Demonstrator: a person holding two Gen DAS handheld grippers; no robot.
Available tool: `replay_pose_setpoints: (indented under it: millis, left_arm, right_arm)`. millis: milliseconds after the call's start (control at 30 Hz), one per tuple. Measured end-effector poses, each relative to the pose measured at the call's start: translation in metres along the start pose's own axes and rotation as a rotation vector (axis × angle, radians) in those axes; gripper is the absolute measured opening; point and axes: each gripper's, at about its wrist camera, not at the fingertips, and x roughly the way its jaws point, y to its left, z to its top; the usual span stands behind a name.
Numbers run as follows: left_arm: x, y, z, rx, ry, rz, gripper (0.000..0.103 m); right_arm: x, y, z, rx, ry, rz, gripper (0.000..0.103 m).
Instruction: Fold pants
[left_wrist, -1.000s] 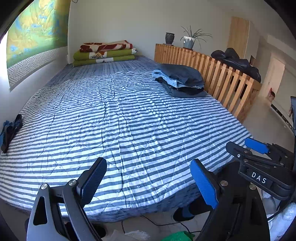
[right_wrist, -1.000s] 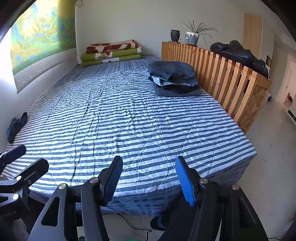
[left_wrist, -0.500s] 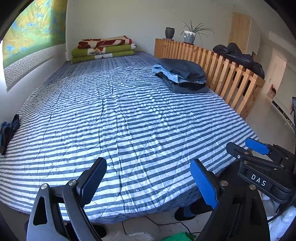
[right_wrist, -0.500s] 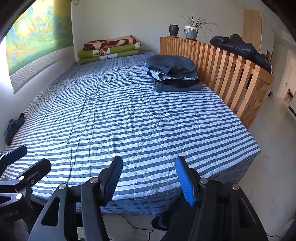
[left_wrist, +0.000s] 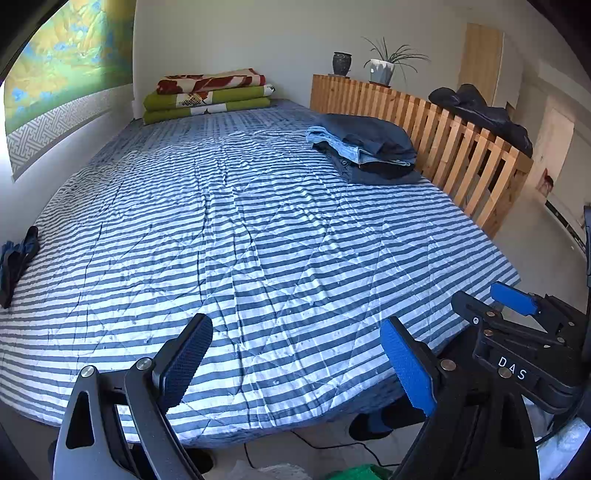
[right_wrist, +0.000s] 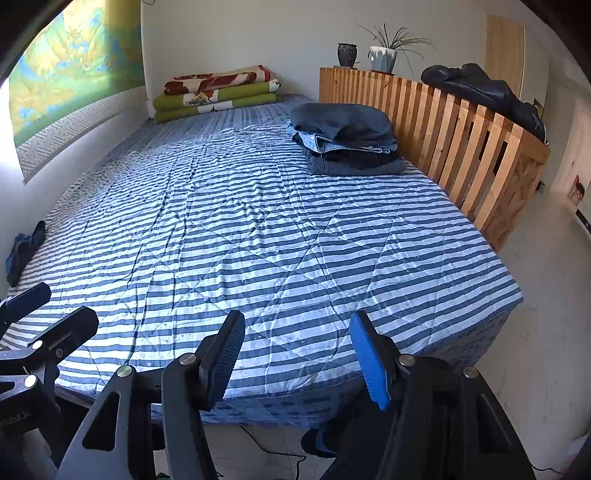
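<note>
Seemingly done: folded pants (left_wrist: 365, 151) stacked by the bed's (left_wrist: 258, 258) right edge, left gripper (left_wrist: 295, 354) and right gripper (right_wrist: 297, 350) fingers released, empty.

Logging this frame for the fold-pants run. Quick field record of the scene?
surface: striped bed, middle bare
pants: folded stack at far right of the bed, beside wooden rail
blankets: folded pile at the bed's far end
left edge: small dark blue cloth
rail top: two pots, dark jacket
left gripper: open, empty, over near edge
right gripper: open, empty, over near edge
</note>
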Motion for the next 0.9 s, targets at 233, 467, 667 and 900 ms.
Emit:
replay_pose_setpoints:
  millis: [233, 467, 667, 900]
  left_arm:
    - [0.0027, -0.0001, -0.0007, -0.001, 0.004, -0.001, 0.095]
    - [0.0043, -0.0005, -0.0024, -0.002, 0.007, -0.004, 0.095]
    - [0.0048, -0.0005, -0.0022, -0.002, 0.008, -0.005, 0.095]
    - [0.0047, -0.0004, -0.002, -0.002, 0.008, -0.005, 0.095]
  right_arm:
    - [0.0019, -0.0006, -0.0008, 0.0, 0.007, 0.005, 0.055]
    - [0.0034, -0.0021, -0.001, -0.004, 0.014, 0.011, 0.055]
    - [0.006, -0.0045, -0.0017, -0.005, 0.02, 0.012, 0.055]
    - [0.0067, -0.0059, -0.0019, -0.005, 0.021, 0.014, 0.055]
